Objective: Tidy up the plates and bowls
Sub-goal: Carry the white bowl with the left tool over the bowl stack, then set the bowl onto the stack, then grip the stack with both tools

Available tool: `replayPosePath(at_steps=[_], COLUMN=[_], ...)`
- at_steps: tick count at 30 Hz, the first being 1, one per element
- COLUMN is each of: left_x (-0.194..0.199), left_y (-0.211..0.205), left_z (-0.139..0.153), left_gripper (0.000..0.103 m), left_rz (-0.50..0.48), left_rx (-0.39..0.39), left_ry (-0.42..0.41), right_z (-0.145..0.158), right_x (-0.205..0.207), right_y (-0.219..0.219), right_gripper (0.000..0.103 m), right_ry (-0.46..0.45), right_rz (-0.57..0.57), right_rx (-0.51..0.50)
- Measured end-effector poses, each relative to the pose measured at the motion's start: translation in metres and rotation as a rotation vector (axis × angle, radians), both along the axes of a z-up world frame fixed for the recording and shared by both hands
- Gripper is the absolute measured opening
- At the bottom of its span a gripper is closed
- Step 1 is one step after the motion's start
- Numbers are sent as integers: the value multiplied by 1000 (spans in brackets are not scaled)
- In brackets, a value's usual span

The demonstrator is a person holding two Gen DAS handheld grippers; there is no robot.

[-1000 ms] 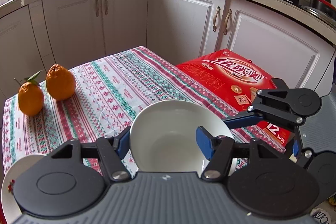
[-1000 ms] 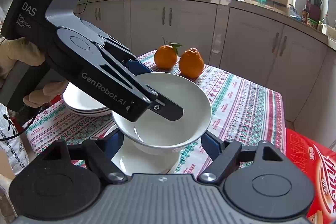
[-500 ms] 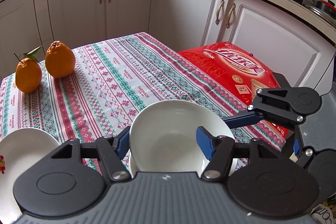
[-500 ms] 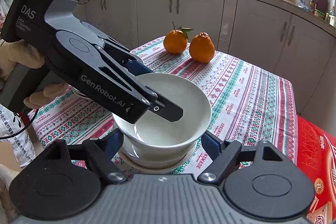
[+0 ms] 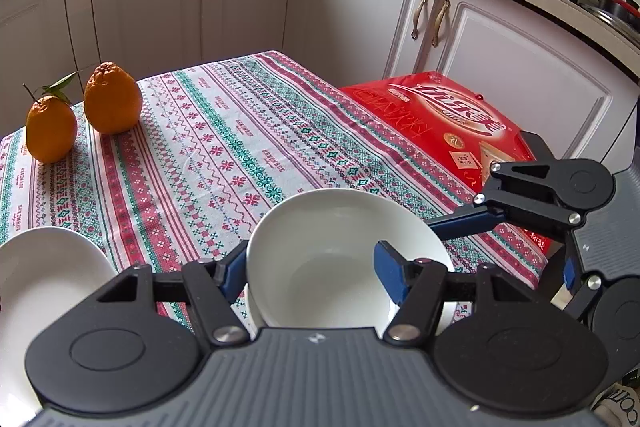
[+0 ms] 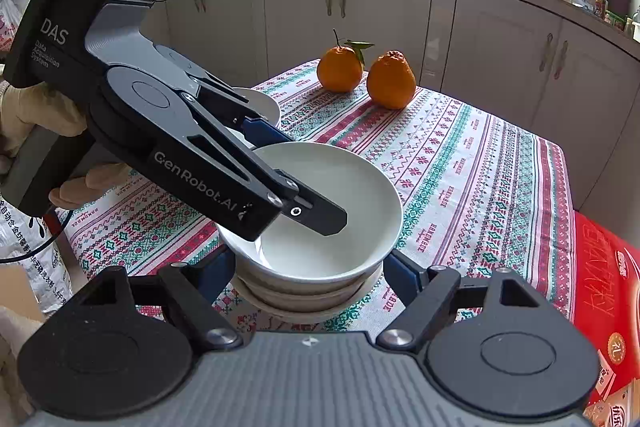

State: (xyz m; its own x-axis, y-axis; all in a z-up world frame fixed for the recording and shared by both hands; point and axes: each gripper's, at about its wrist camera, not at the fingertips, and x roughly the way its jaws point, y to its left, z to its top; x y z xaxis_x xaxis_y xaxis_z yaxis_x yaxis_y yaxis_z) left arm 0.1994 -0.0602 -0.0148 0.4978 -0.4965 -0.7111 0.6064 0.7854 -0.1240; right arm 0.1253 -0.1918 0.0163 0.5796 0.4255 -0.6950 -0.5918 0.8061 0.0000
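My left gripper (image 5: 312, 263) is shut on the rim of a white bowl (image 5: 332, 267), with one finger inside and one outside. In the right wrist view this bowl (image 6: 332, 247) rests nested on a short stack of white bowls (image 6: 304, 295) on the patterned tablecloth (image 6: 460, 179). The left gripper (image 6: 296, 175) comes in from the left, held by a gloved hand (image 6: 36, 119). My right gripper (image 6: 308, 275) has its blue pads against both sides of the stack below. It shows at the right of the left wrist view as the right gripper (image 5: 500, 251).
White plates (image 5: 44, 299) lie left of the bowls; part of them (image 6: 262, 103) shows behind the left gripper. Two oranges (image 6: 340, 69) (image 6: 390, 81) stand at the table's far end. A red carton (image 5: 448, 115) sits beside the table's right edge. Cabinets ring the room.
The left gripper has come down with the white bowl, which now sits on the stack between the right gripper's fingers. The right gripper has stayed around the stack.
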Motion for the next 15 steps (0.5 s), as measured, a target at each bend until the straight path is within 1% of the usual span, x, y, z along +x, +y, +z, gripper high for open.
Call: replayPosePath(at_steps=[6, 7, 9, 10, 12, 14, 15], left_x=[1, 1, 1, 1, 0, -2, -3], left_y=[1, 1, 1, 1, 1, 3, 4], left_z=[-2, -3, -3, -3, -3, 0, 1], left_gripper=[65, 66, 72, 72, 76, 80, 82], left_rz=[3, 3, 1, 0, -5, -5, -5], left_rx=[-1, -2, -7, -8, -11, -14, -16], left_ry=[4, 3, 7, 4, -1, -14, -21], right_z=[0, -1, -1, -1, 0, 3, 4], right_x=[1, 1, 1, 0, 0, -2, -3], right_y=[1, 1, 1, 1, 0, -1, -1], right_gripper=[85, 85, 85, 85, 88, 98, 99], right_ry=[4, 6, 12, 8, 5, -10, -16], right_rz=[1, 2, 7, 10, 16, 16, 18], right_rx=[4, 6, 11, 14, 19, 23, 23])
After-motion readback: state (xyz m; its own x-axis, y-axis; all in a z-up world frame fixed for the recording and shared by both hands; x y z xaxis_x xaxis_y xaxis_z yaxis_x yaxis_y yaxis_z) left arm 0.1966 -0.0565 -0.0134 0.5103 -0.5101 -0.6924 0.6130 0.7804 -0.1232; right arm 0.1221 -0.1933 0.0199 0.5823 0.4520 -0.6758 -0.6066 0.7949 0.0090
